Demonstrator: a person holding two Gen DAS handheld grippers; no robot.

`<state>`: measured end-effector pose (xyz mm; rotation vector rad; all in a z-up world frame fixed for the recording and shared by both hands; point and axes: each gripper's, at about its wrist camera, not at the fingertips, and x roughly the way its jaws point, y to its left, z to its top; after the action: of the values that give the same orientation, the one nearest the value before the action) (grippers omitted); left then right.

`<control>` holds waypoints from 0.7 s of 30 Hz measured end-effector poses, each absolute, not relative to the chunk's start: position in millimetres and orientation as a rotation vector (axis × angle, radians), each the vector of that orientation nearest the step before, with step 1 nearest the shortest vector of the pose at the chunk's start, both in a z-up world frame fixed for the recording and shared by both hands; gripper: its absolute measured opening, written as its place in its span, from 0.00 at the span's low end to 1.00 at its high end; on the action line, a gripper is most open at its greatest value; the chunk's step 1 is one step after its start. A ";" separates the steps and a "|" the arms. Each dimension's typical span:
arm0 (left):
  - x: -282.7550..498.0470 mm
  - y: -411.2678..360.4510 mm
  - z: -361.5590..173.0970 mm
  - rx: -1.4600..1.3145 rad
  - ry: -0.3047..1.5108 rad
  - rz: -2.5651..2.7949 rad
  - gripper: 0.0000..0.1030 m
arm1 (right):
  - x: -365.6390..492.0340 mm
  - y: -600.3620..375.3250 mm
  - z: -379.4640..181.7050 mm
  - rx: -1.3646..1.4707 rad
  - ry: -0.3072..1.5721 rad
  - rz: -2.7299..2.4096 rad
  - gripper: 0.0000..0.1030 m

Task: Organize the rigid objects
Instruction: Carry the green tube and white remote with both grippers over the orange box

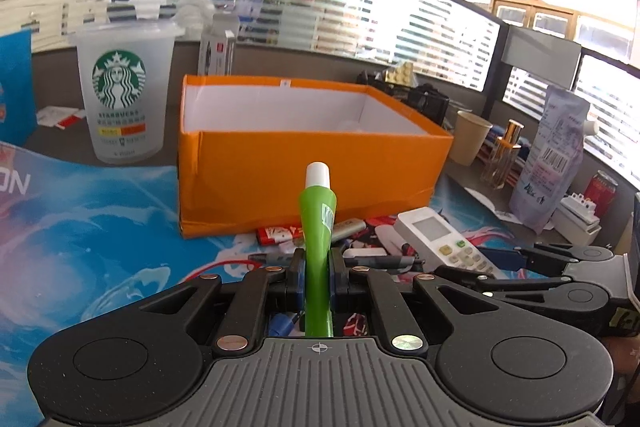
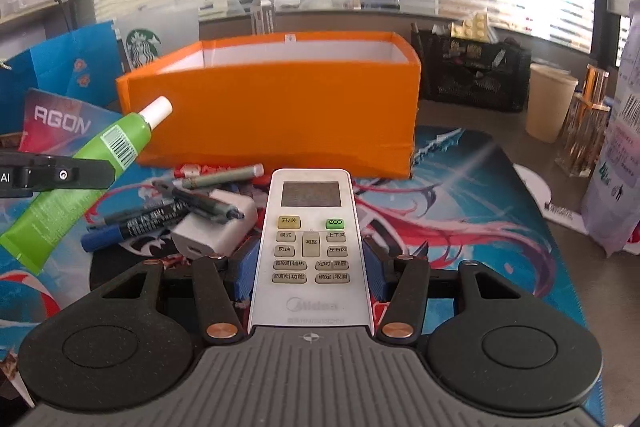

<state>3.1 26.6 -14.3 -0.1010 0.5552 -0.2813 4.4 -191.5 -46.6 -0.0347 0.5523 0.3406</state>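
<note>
My left gripper [image 1: 317, 277] is shut on a green tube [image 1: 317, 223] with a white cap, held above the mat, cap pointing at the open orange box [image 1: 304, 163]. The tube also shows in the right wrist view [image 2: 100, 163], with the left gripper [image 2: 60, 174] around it. My right gripper [image 2: 310, 267] has its blue pads on both sides of a white remote control [image 2: 310, 235] lying on the mat; the jaws look closed on it. The remote also shows in the left wrist view [image 1: 440, 239]. The orange box [image 2: 280, 115] stands just behind.
Markers [image 2: 160, 215], a white charger [image 2: 214, 231] and a grey pen [image 2: 224, 175] lie left of the remote. A Starbucks cup [image 1: 124, 95] stands left of the box. A paper cup [image 2: 550, 103], a black organizer [image 2: 476, 75] and a pouch [image 2: 616, 155] stand to the right.
</note>
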 end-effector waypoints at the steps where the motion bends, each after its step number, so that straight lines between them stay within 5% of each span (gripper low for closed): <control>1: 1.3 26.7 -11.7 -0.100 0.549 -0.280 0.08 | 3.2 -191.8 -43.8 -0.034 0.546 0.342 0.49; 21: -6.1 22.9 24.7 -0.091 0.466 -0.297 0.08 | -9.2 -189.4 -13.7 -0.045 0.453 0.347 0.49</control>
<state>-6.1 22.9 24.7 -0.0909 0.4660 -0.2972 -9.2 -189.4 -13.7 -0.0449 0.4534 0.3475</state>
